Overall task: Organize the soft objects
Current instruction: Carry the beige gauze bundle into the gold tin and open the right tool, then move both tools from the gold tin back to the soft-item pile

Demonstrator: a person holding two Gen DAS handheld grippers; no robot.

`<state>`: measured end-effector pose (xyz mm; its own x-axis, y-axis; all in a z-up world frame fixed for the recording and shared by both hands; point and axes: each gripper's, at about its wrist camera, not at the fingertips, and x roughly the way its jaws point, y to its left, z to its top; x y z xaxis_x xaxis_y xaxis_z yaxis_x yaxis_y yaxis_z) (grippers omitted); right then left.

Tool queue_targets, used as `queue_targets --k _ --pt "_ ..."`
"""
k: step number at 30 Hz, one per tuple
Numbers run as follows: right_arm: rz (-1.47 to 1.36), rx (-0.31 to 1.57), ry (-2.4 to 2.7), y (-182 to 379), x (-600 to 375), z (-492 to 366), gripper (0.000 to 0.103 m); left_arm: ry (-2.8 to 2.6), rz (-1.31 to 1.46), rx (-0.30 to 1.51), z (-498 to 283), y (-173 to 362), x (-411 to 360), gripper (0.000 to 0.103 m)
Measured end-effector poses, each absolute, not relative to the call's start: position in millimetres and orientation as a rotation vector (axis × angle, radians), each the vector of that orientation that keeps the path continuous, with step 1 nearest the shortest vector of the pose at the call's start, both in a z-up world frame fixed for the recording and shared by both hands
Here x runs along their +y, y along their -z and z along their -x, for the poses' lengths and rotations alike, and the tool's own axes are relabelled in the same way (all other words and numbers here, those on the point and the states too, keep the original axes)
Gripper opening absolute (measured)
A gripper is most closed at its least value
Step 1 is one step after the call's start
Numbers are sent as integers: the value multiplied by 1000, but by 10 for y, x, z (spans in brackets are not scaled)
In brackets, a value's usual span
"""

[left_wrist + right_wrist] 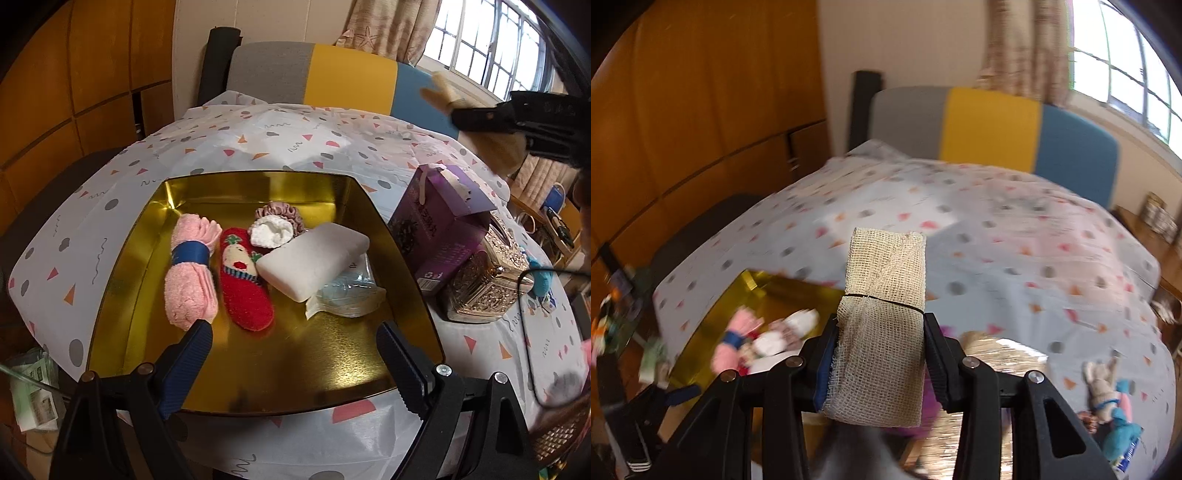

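Over the gold tray: the left gripper (293,332) is held low at the near rim, jaws spread wide, nothing between them.
Gold tray (122,295): seen resting on the patterned tablecloth (258,136) that covers the worktop.
Tray contents, left side: a pink rolled towel (190,273) bound by a blue band is laid just beside a red fuzzy sock (245,284).
Tray contents, back: a mauve scrunchie (280,214) is seen with a white fluffy item (271,232) against it.
Tray contents, right side: a white sponge block (314,258) is propped over a clear packet (347,295).
Right gripper (881,354): raised above the worktop to the right of the tray, jaws closed on a folded beige gauze cloth (882,328).
Gauze cloth: held upright, clear of the tray, cinched by a thin dark band around its middle.
Right of the tray: a purple carton (439,229) is stood next to an ornate golden box (487,273).
Far side: a grey, yellow and blue chair back (332,77) is seen past the worktop.
Right wrist view: the background is blurred.
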<state>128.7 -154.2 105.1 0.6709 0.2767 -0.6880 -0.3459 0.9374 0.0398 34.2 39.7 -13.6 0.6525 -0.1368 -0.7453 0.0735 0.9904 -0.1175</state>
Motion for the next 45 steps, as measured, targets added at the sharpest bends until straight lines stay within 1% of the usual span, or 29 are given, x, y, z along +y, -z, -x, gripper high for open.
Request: queue_targets --k 9,20,25,27,28,29,37,38,40,45 --pt "159 913 -453 -565 -862 -1410 42 79 97 847 -327 147 591 91" --pt "138 1061 -391 -108 -640 -1792 43 19 145 851 -344 196 864 91" --pt "99 1065 -391 4 -580 -1951 46 -13 170 860 -354 235 1002 91" --pt "85 1058 -397 14 -586 -1956 50 -17 175 863 -350 247 1020 91" --pt "83 1052 -399 9 -590 -1945 55 -17 177 861 -349 245 1023 91" --pt "81 1044 -404 0 -598 -1927 57 -17 175 859 -348 241 1020 91" --pt "117 999 -429 -116 -660 -1652 56 -18 162 861 -331 232 977 91" --pt "116 1010 -460 -96 -637 -1617 54 -19 163 862 -334 233 976 91" --pt "110 1046 -515 -22 -585 -1584 53 -18 161 859 -324 217 972 91" --pt "114 1069 -519 137 -488 -1603 52 -14 152 842 -271 148 972 92"
